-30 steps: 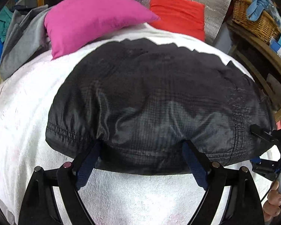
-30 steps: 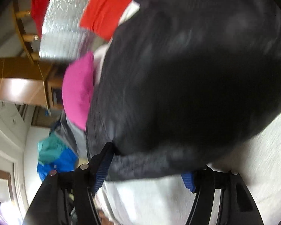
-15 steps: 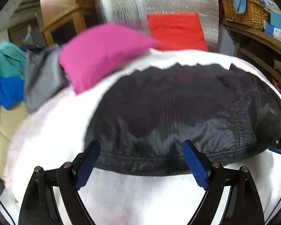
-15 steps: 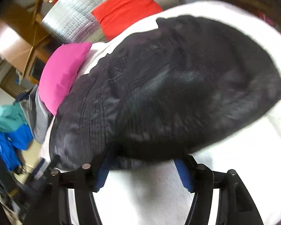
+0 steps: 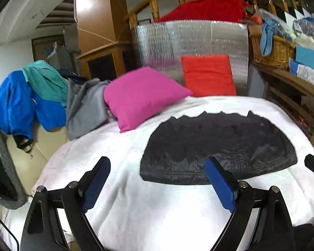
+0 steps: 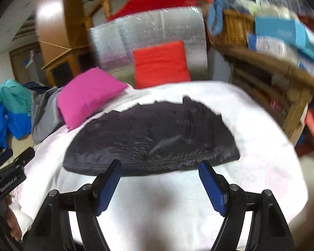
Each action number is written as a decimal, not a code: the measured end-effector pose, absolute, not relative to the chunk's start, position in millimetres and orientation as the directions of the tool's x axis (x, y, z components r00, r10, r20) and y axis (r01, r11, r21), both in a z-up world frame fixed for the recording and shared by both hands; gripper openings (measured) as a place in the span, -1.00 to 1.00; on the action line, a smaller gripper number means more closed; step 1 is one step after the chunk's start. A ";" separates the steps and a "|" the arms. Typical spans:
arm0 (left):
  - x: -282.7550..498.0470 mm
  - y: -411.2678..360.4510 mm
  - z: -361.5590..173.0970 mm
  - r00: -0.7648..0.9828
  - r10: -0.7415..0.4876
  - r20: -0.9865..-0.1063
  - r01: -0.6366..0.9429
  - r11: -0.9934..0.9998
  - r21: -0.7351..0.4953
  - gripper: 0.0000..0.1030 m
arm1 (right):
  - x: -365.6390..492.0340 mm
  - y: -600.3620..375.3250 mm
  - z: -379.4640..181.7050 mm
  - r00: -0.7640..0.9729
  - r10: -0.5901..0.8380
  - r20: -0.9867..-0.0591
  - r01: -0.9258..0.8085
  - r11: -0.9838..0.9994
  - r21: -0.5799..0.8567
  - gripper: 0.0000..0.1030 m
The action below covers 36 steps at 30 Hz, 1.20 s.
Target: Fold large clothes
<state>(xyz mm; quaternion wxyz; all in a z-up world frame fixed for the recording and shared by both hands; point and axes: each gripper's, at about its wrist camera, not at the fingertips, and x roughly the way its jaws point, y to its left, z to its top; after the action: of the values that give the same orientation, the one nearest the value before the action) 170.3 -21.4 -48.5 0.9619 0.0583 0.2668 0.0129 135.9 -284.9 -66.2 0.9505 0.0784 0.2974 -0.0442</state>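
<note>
- Left wrist view: a bed [image 5: 178, 219] under a white blanket fills the lower frame, with a silver foil panel [image 5: 190, 46] standing at its head.
- A folded black garment [image 5: 219, 146] lies flat on the blanket, beyond both grippers and touched by neither.
- A pink pillow [image 5: 142, 96] and a red pillow [image 5: 207, 75] lie at the head of the bed; blue, teal and grey clothes [image 5: 31, 100] are heaped to the left.
- A wicker basket [image 5: 270, 50] sits on wooden shelves at right, beside light blue boxes [image 6: 280, 31] whose print is too blurred to read.
- Left gripper [image 5: 158, 177]: jaws spread wide, empty.
- Right gripper [image 6: 160, 179]: jaws opening, nothing between them.
- White lettering on the left gripper's body, seen in the right wrist view, is illegible.
</note>
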 end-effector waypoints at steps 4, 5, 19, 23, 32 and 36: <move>132.8 -12.4 -18.4 0.890 0.108 -0.442 -0.050 0.989 0.139 0.88 | 97.3 -276.1 -34.0 0.854 -0.046 -0.518 0.120 0.987 0.111 0.59; 129.1 -10.6 -14.2 0.897 0.113 -0.428 -0.055 0.988 0.144 0.91 | 84.7 -274.7 -25.4 0.863 -0.055 -0.501 0.128 0.986 0.111 0.62; 27.1 10.1 55.5 0.938 0.149 -0.313 -0.105 0.983 0.153 0.96 | -9.2 -235.2 27.8 0.885 -0.122 -0.448 0.156 0.987 0.040 0.64; 9.7 20.3 65.6 0.943 0.156 -0.295 -0.123 0.984 0.129 0.97 | -25.4 -224.9 37.9 0.895 -0.116 -0.430 0.155 0.986 0.055 0.64; -10.0 36.0 76.4 0.949 0.167 -0.268 -0.144 0.984 0.105 0.97 | -36.7 -212.9 50.5 0.906 -0.134 -0.401 0.170 0.984 0.057 0.64; -13.4 39.0 77.6 0.950 0.167 -0.264 -0.145 0.984 0.101 0.97 | -36.2 -205.2 50.4 0.905 -0.125 -0.406 0.160 0.986 0.054 0.64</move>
<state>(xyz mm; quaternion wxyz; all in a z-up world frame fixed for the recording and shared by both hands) -13.4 39.0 77.6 0.9866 0.0401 0.1369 0.0792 -36.2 -205.2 50.4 0.9751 0.0433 0.2051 -0.0730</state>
